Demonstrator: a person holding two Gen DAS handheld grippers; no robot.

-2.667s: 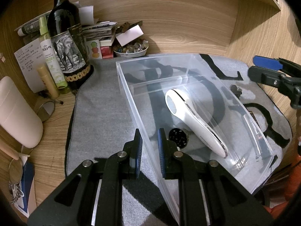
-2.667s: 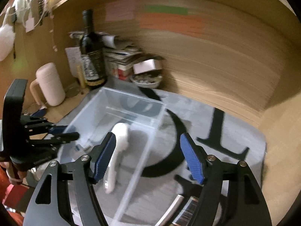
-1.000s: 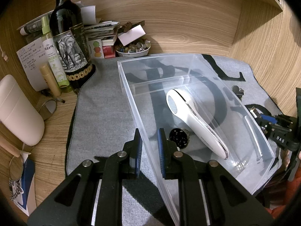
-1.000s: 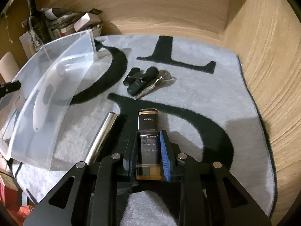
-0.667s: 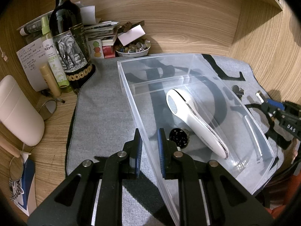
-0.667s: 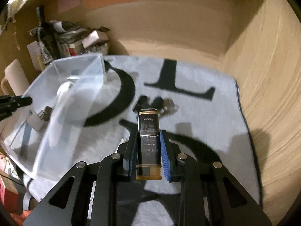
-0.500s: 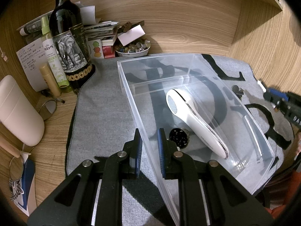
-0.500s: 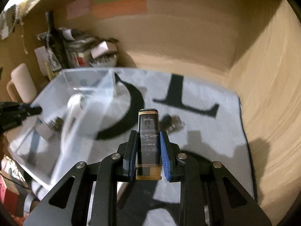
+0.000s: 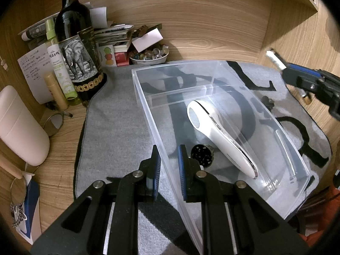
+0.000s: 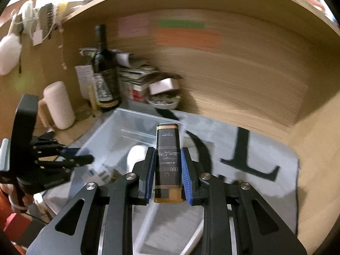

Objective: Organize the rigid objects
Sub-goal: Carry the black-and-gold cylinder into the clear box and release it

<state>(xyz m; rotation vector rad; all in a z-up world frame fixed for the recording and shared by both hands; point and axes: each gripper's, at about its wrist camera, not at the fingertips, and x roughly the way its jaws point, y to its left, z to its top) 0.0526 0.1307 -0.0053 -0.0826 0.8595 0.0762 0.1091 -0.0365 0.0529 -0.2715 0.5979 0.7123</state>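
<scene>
Your right gripper is clamped on the black bottle, held in the air with the clear bin ahead and below. Your left gripper pinches the bin's near wall; the white device lies inside, just right of its fingers.

Clear glossy plastic bin on matt grey felt mat, wood-grain desk.

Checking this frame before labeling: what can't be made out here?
- Right wrist view: motion blur smears the sticky notes and the clear bin contents.
- Left wrist view: the left claw hides part of the black perforated disc; the right claw is cut off by the frame edge.
</scene>
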